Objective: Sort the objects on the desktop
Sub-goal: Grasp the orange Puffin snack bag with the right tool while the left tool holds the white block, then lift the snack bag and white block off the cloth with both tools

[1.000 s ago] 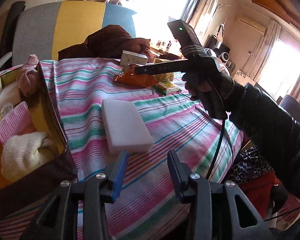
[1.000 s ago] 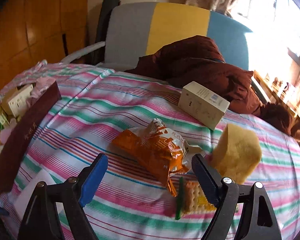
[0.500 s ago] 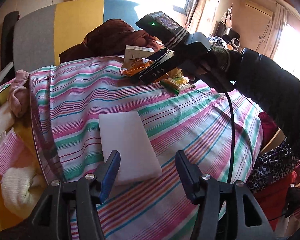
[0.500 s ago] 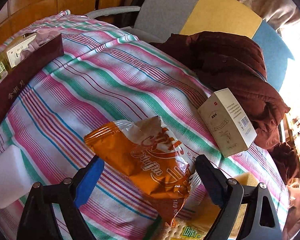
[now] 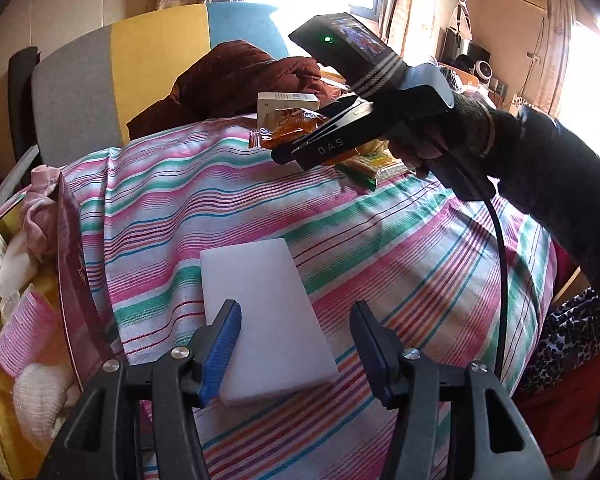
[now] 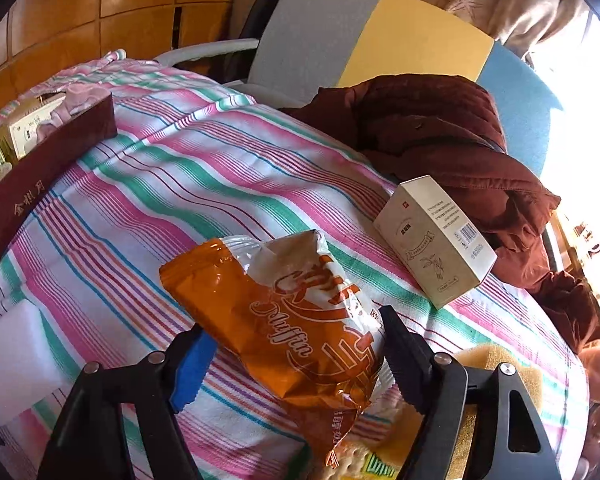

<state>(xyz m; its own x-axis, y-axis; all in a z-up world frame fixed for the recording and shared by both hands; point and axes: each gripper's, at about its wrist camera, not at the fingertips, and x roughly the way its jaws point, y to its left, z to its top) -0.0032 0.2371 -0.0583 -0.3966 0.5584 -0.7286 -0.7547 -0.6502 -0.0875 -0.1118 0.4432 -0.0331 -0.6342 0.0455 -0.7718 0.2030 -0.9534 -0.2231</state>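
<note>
Left gripper (image 5: 296, 344) sits low over the striped cloth (image 5: 380, 248) on the counter, jaws spread wide, holding nothing. White foam block (image 5: 268, 312) lies flat between the jaws; the blue-padded left finger overlaps its near left edge, contact unclear. Left of the block, a dark red box (image 5: 76, 280) holds pink and white soft items and a small carton. Beyond the block, the right gripper (image 6: 296, 352), held by a gloved hand (image 5: 472, 128), is over the orange snack bag (image 6: 284, 332). Its jaws are spread, one on each side of the bag, not pinching it. A biscuit pack (image 5: 372, 166) and a yellow sponge (image 6: 480, 360) lie just behind the bag. A cream carton (image 6: 436, 240) lies beyond the bag, against a brown jacket (image 6: 440, 136) piled on a grey, yellow and blue chair (image 6: 380, 40).
</note>
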